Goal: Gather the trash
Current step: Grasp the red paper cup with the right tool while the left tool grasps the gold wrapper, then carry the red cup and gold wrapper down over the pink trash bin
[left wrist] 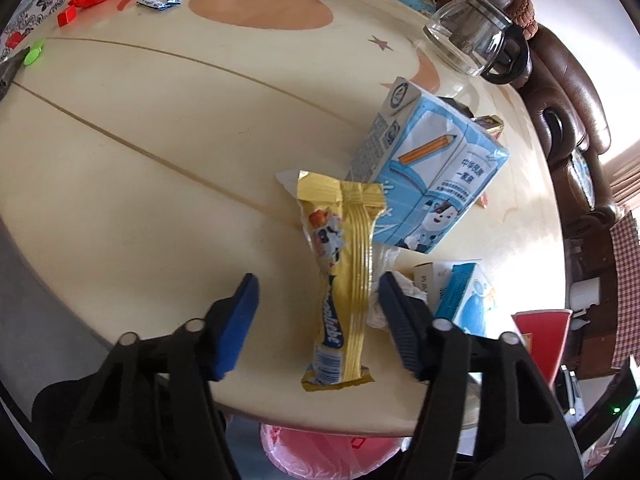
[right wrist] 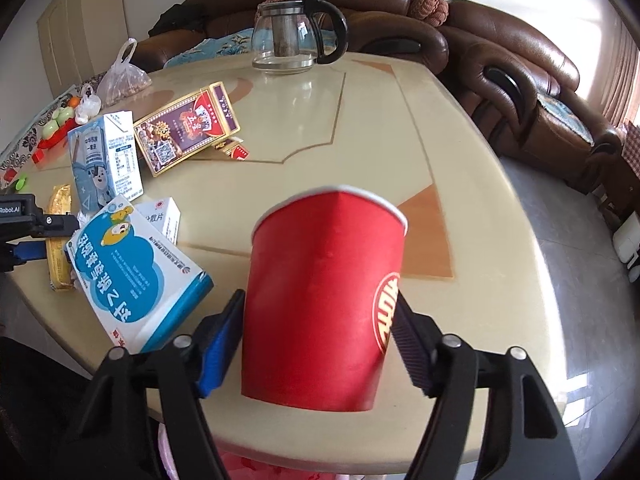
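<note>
We hold the red cup [right wrist: 324, 304] tight in our right gripper [right wrist: 318, 344]. Our left gripper [left wrist: 318, 320] sits wide around the yellow wrapper [left wrist: 340, 280] on the table [left wrist: 140, 200], not squeezing. Boxes still wait.

Daylight pours in from the window side, off to the right of both grippers, and burns the far right of each view to white. Ahead of the left gripper [left wrist: 318, 320] the table [left wrist: 140, 160] carries a hot sheen, strongest beyond its right finger. Ahead of the right gripper [right wrist: 320, 336] the glass pot [right wrist: 286, 38] mirrors faintly in the polished top. The red cup [right wrist: 324, 300] looks slightly smeared. Both fisheye views bow the table edge, and the corners go black.
</note>
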